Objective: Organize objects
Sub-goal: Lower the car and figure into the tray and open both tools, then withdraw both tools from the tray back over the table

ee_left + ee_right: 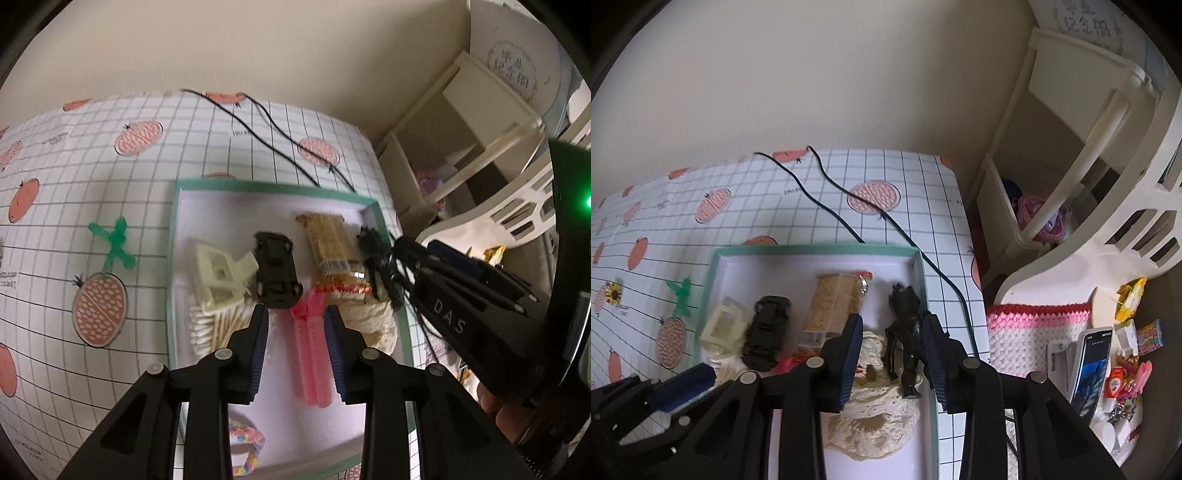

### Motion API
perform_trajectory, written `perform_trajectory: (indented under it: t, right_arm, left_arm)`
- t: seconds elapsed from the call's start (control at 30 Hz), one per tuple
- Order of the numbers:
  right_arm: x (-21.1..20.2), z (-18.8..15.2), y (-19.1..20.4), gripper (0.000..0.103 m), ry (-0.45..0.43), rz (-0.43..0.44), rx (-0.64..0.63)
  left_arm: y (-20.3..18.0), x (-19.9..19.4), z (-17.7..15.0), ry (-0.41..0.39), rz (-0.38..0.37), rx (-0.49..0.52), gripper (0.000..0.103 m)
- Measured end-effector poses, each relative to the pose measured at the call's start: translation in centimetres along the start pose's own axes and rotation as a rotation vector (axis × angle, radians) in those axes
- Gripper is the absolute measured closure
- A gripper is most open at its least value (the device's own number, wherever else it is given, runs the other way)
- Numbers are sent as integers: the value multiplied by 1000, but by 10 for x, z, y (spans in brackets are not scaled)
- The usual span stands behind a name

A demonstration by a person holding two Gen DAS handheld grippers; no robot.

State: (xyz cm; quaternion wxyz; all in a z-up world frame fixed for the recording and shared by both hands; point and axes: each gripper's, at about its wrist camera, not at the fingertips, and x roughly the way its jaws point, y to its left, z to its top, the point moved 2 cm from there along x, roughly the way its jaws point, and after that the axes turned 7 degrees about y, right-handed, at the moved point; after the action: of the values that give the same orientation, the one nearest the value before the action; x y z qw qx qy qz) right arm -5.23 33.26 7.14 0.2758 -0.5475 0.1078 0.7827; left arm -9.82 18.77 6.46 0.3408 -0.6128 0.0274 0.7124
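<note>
Both wrist fisheyes look steeply down, close above the teal-rimmed white tray (380, 214) (925, 280); they share its contents.

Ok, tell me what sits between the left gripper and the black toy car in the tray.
Nothing visible does. The left gripper is open, and the black toy car lies just beyond its fingertips. The pink hair roller lies between the fingers, beside the path, not across it.

black figurine (905, 332) upright in tray (929, 291)
</note>
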Motion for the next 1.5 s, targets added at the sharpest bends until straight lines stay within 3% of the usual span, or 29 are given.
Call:
perform_trajectory:
  t: [0.07,0.13,0.33,0.43,0.57,0.67,0.8,0.87,1.2,1.27,1.5]
  right_arm:
    - [-5,1,1,65,-10,5,-1]
    - [-10,2,2,65,-20,11,-1]
    - [-11,2,6,52,-23,20,-13]
    - [-8,2,8,46,-18,25,-18]
    - [-7,2,11,41,-19,32,-27]
    - [-7,2,13,33,-22,36,-37]
    - [-7,2,15,27,-23,42,-39]
    - [-7,3,16,23,-25,43,-37]
    - [-8,4,29,1,-38,40,-68]
    - [-8,4,31,0,-39,38,-71]
    - [-2,5,34,0,-24,30,-58]
  left_arm:
    - [2,-7,3,-26,4,-7,61]
    - [6,-16,5,-53,6,-17,60]
    - [20,-32,11,-112,52,-44,49]
    - [26,-34,13,-125,74,-65,39]
    - [36,-36,15,-139,121,-84,37]
    - [44,-37,15,-148,142,-106,23]
    - [53,-40,15,-171,169,-128,21]
    - [57,-42,16,-182,177,-142,13]
    - [74,-49,19,-206,185,-172,9]
    - [78,-51,19,-217,190,-176,4]
    - [93,-58,21,-233,173,-185,4]
